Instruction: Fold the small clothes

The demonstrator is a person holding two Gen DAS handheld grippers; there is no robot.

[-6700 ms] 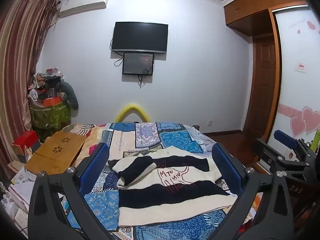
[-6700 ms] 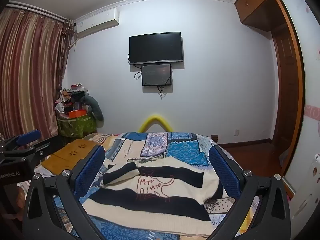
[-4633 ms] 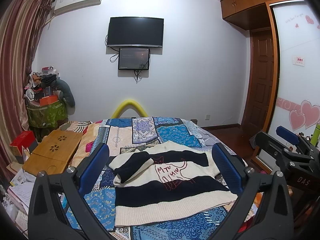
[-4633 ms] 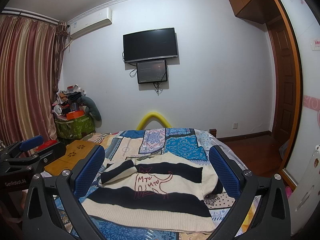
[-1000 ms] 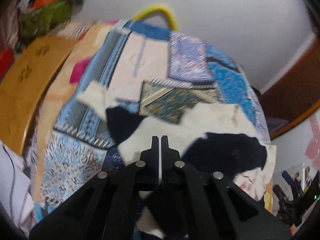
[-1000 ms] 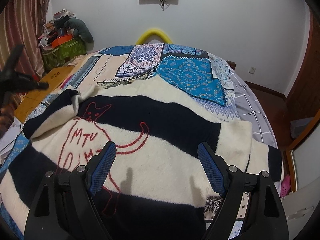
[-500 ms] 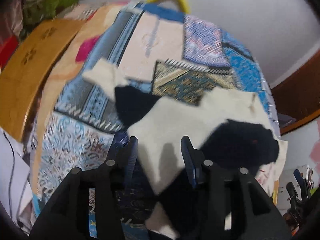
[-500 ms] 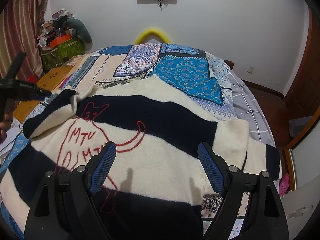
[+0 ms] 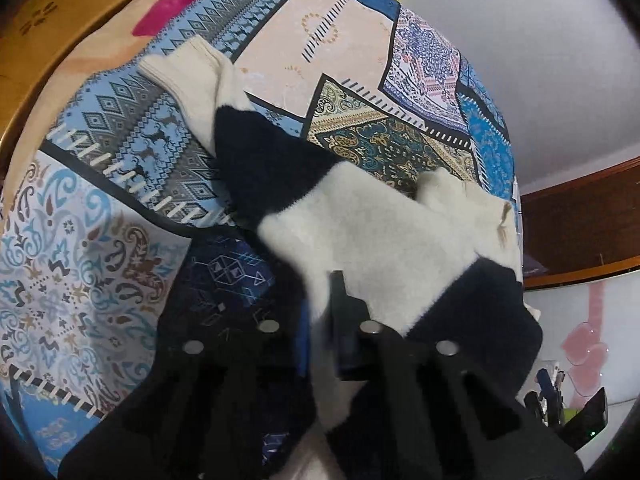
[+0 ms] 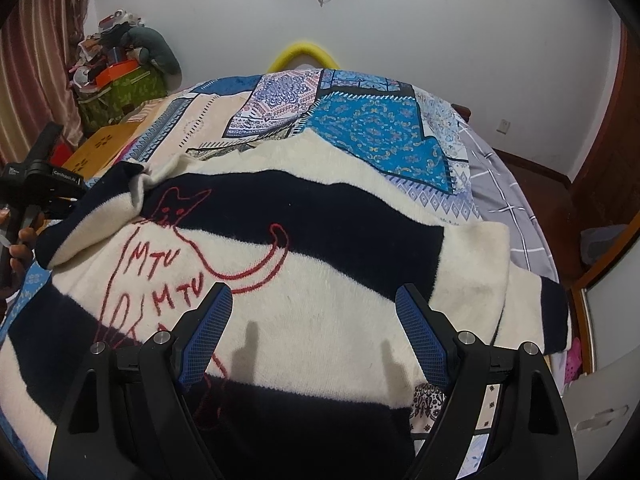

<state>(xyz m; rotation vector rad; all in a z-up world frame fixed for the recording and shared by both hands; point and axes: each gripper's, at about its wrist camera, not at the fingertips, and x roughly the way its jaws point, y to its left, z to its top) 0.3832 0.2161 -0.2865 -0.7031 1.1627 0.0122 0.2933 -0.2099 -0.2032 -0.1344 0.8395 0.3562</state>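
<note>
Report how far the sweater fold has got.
Done: little. The striped sweater lies face up on the patchwork bedspread, one sleeve spread out to the side. In hand: the left claw has just closed on the sweater's edge. The right claw hovers open above the white band. Left: sleeves and body folds.

L tool [image 9: 320, 316] just closing on fabric; R tool [image 10: 316, 330] wide apart.

Home bedroom: quilted bed [image 10: 360, 128], curtains [image 10: 36, 64].
</note>
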